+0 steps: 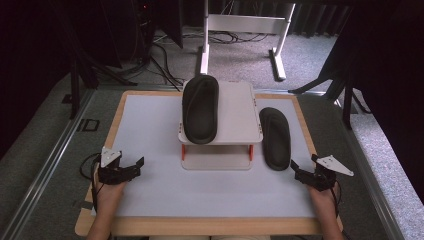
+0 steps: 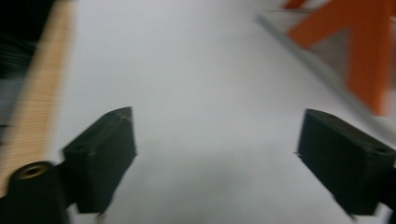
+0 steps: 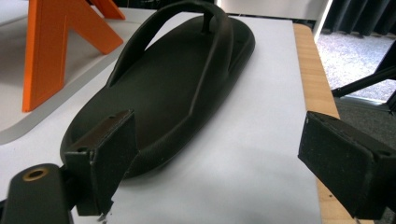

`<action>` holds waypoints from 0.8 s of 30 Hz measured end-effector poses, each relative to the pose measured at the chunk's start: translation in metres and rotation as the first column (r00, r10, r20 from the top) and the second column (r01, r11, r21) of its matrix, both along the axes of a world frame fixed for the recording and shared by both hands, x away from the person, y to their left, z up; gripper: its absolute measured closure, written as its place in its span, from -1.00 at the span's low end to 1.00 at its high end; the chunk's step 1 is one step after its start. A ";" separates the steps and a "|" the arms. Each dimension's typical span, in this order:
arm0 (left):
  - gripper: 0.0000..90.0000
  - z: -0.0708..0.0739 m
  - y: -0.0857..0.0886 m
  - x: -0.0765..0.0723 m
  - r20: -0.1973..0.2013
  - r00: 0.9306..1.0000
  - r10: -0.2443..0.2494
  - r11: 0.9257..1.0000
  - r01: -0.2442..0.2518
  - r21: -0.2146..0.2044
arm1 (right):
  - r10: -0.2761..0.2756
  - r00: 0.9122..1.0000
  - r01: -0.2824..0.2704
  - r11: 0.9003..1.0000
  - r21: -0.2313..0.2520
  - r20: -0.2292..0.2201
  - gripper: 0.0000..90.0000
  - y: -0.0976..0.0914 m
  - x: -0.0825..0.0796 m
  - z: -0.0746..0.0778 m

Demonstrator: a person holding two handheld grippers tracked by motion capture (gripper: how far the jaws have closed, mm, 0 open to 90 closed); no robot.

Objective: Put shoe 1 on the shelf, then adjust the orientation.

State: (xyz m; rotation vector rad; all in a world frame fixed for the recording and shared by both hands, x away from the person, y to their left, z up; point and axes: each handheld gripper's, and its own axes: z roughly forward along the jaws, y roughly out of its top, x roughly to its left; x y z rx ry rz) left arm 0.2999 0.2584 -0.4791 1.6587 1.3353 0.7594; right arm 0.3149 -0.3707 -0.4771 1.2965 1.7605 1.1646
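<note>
Slipper on the table: a dark flip-flop (image 1: 275, 138) is laid flat near the right edge of the table (image 1: 150, 190), just beside the rack's right side, toe strap away from the person; in the right gripper view its heel is seen just ahead of the left jaw.
Slipper on the rack: a second flip-flop (image 1: 200, 107) is laid on the left half of the top shelf of the small white rack (image 1: 235, 115) with orange legs, its toe hanging past the rack's far edge.
Right gripper (image 1: 309, 175): held near the front right corner, jaws wide apart, nothing held.
Left gripper (image 1: 125, 170): held near the front left corner, jaws wide apart, nothing held; its view is blurred.
Risk, grip: a soft, thin sole could be pinched at the heel alone and be left drooping or slipping.
Risk, rack: the rack could be nudged by a swinging toe, and the overhanging slipper tipped off.
Risk, edge: the slipper could be pushed off the right edge by a missed approach.
</note>
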 end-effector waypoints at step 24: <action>-0.98 -0.010 0.006 -0.026 0.240 0.970 0.044 0.998 -0.033 -0.050 | 0.044 0.987 -0.037 0.998 0.044 -0.155 -0.56 -0.004 0.009 0.002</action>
